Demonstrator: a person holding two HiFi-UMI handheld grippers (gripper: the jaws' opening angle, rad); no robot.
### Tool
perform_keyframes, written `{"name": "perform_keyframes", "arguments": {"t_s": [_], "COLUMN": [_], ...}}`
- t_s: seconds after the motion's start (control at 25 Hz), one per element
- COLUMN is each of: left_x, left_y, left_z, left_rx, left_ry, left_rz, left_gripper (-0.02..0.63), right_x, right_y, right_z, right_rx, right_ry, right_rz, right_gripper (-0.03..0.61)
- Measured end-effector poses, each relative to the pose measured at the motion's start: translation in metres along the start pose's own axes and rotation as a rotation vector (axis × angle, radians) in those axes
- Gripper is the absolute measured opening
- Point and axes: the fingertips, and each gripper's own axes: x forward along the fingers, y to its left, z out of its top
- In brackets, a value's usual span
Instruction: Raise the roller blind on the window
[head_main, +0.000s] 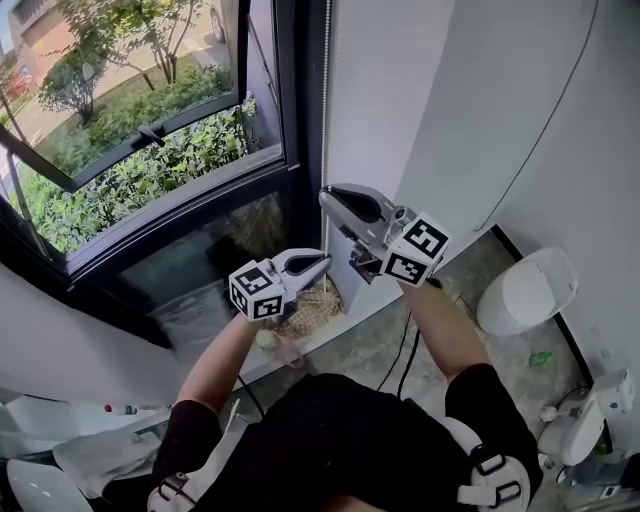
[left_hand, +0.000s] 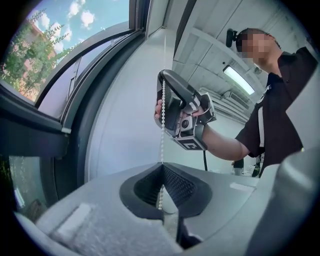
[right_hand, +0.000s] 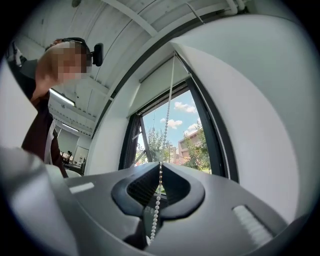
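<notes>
Mottled grey concrete floor under the window, round white plastic lidded bin standing by the right wall, thin black cables trailing across it, small green scrap near the bin, brown woven straw item at the window's foot

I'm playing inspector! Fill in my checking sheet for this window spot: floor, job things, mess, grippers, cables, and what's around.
Surface: grey floor; no table seen.
Job's things: white bead chain hangs beside the window; the blind seems to cover only its top.
Clutter: white bin; what looks like a woven basket.
Grippers: right gripper above left gripper, both shut on the chain.
Cables: black cables trail on the floor.
Surroundings: green bushes outside; white wall.
</notes>
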Motion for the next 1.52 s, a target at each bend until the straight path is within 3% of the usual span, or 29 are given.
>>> {"name": "perform_keyframes", "arguments": {"t_s": [0.16,0.32,0.44,0.56,0.76,0.96,1.16,1.52], "left_x": [0.003,0.001,-0.005,-0.017,-0.025,-0.022,-0.007,0.016], "left_y": [0.002,-0.007,-0.003,0.008,0.014,0.012,-0.002,-0.016], "left_z": [-0.065,-0.109,-0.105,-0.069,0.026,0.115,0.187,0.252], "left_rx": [-0.096,-0.034,-0.013,-0.013,0.071,0.012,0.081,0.07], "left_ry": [0.118,0.229,0.227,0.137,-0.033,-0.197,-0.272,-0.399], "left_rz": [0.037,0.035,0.036,0.046,0.032,-0.04,-0.117,-0.191], "left_gripper": [0.005,0.009,0.087,0.124,0.126,0.126,0.126,0.126], "right_x": [-0.025,-0.045,-0.05,-0.049,-0.046,-0.043,-0.042,-0.043], "right_y": [-0.005,-0.014,-0.014,-0.011,-0.006,-0.001,0.001,0.004], "right_z": [-0.062,-0.106,-0.107,-0.106,-0.107,-0.108,-0.106,-0.107], "right_rx": [0.072,0.088,0.069,0.049,0.06,0.06,0.063,0.054], "right_ry": [0.067,0.155,0.171,0.182,0.171,0.179,0.176,0.181], "right_rz": [-0.047,-0.081,-0.084,-0.073,-0.064,-0.049,-0.051,-0.047], "right_gripper": [0.015,0.015,0.015,0.015,0.015,0.015,0.015,0.017]}}
